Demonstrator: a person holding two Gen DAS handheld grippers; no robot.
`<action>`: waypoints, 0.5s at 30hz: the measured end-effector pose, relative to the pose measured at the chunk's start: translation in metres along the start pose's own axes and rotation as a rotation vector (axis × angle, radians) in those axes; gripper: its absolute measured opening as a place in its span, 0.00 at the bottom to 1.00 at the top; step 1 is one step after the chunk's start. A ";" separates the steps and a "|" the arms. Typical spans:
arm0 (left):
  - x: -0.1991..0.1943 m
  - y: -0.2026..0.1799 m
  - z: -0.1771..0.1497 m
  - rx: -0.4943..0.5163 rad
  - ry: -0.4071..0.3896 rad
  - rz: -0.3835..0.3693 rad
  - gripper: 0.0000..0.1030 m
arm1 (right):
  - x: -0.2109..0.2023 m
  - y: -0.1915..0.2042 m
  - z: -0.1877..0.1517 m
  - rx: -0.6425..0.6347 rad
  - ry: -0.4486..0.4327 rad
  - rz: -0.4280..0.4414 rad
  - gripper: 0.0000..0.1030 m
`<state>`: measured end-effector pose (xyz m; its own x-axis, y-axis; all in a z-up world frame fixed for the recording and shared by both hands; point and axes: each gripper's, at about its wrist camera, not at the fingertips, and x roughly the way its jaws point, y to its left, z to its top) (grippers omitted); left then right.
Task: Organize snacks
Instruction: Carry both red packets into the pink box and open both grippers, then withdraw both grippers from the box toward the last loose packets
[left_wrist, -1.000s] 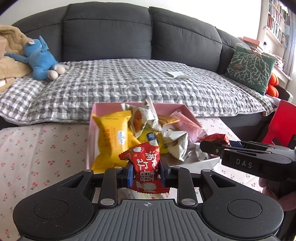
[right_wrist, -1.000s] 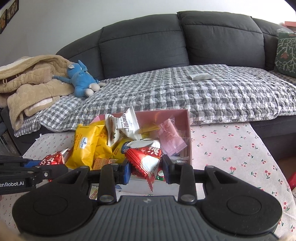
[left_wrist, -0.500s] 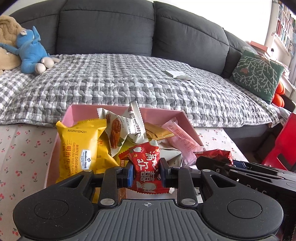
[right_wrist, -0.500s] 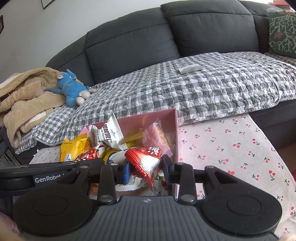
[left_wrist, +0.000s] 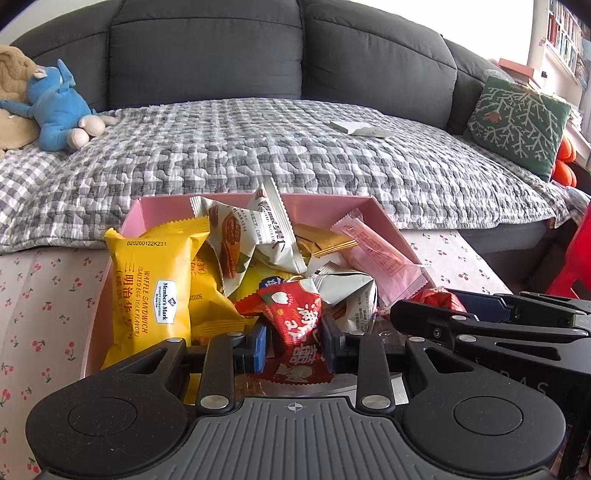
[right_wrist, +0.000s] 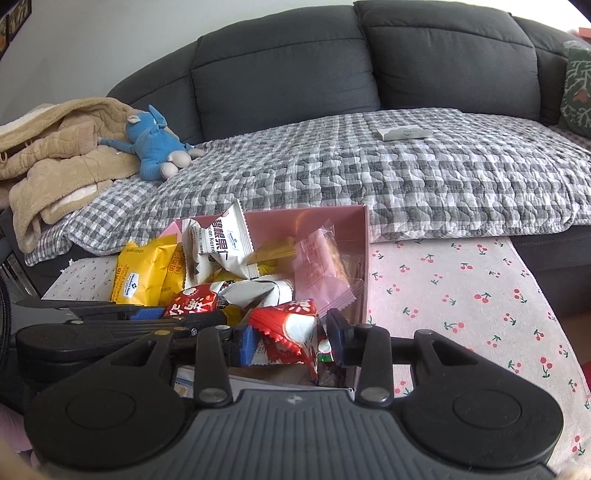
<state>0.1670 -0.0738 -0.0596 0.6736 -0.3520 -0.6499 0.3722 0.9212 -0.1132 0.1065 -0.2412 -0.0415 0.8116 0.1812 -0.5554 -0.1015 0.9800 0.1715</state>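
A pink box (left_wrist: 325, 208) on the cherry-print table holds several snack packets: a yellow waffle sandwich pack (left_wrist: 151, 288), a white pecan packet (left_wrist: 273, 225), a pink wafer pack (left_wrist: 376, 254). My left gripper (left_wrist: 295, 341) is shut on a red snack packet (left_wrist: 299, 325) over the box's near edge. My right gripper (right_wrist: 290, 338) is shut on another red snack packet (right_wrist: 288, 328) over the box (right_wrist: 332, 221), beside its right wall. The right gripper shows at the right in the left wrist view (left_wrist: 436, 317); the left one shows at the left in the right wrist view (right_wrist: 177, 317).
A grey sofa with a checked quilt (left_wrist: 258, 147) stands behind the table. On it lie a blue plush toy (left_wrist: 55, 107), a beige blanket (right_wrist: 55, 158), a white flat packet (left_wrist: 362, 129) and a green cushion (left_wrist: 517, 122). A red chair (left_wrist: 576, 254) stands at the right.
Both grippers have moved forward over the pink box, each still holding its red packet. The box now fills more of both views.
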 end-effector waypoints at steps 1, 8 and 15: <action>-0.001 0.000 0.001 0.000 -0.001 0.001 0.29 | 0.000 -0.001 0.001 0.002 -0.002 -0.002 0.40; -0.015 -0.001 0.005 0.023 -0.014 0.006 0.42 | -0.011 -0.009 0.008 0.046 -0.030 0.018 0.52; -0.039 -0.002 0.006 0.052 -0.037 -0.001 0.58 | -0.026 -0.011 0.014 0.065 -0.060 0.024 0.61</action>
<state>0.1439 -0.0626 -0.0301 0.6962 -0.3593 -0.6215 0.4046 0.9115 -0.0738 0.0947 -0.2578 -0.0179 0.8424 0.1979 -0.5013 -0.0860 0.9676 0.2376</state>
